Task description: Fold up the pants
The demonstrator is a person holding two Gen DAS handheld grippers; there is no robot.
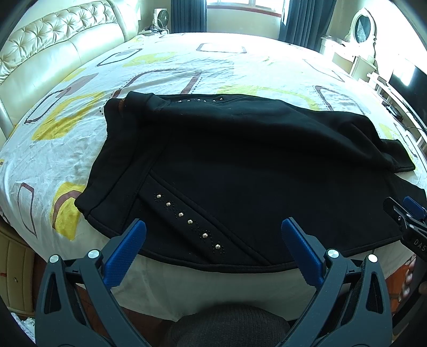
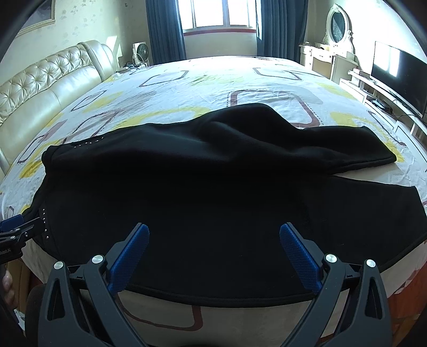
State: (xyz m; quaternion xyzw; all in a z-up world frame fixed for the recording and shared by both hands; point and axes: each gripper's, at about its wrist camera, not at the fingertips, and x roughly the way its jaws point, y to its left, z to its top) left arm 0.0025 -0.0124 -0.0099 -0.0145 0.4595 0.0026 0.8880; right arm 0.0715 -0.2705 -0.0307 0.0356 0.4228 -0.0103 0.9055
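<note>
The black pants [image 1: 240, 165] are lying spread across the near side of a bed [image 1: 66, 149], on a pale sheet printed with yellow patches and brown rounded rectangles. Their waistband is pointing toward the left, near the tufted cream headboard [image 1: 53, 45], and the two legs are running off to the right, where they are splitting apart with a strip of sheet showing between them. The farther leg [image 2: 347, 149] is lying rumpled, with a raised fold along its upper edge; the nearer leg [image 2: 387, 213] is lying flatter along the edge of the mattress. A slanted row of small metal studs [image 1: 186, 219] is marking the near pocket line, and a second row [image 1: 200, 100] is showing along the far side of the hip. The near hem edge of the pants is hanging slightly over the side of the bed.

The left gripper [image 1: 213, 235] is hovering above the waist end, close to the studded pocket, its blue fingers [image 1: 125, 256] standing wide apart and holding nothing. The right gripper [image 2: 213, 240] is hovering over the thigh area further along, its fingers [image 2: 299, 256] also standing wide apart and empty. Each gripper is showing at the edge of the other's view, so the two are sitting side by side along the near edge. Neither is touching the cloth, as far as the views are showing.

A window with dark curtains [image 2: 165, 29], a small fan [image 2: 140, 52], a dresser with an oval mirror [image 2: 337, 24] and a dark screen [image 2: 395, 77] are standing beyond the bed.
</note>
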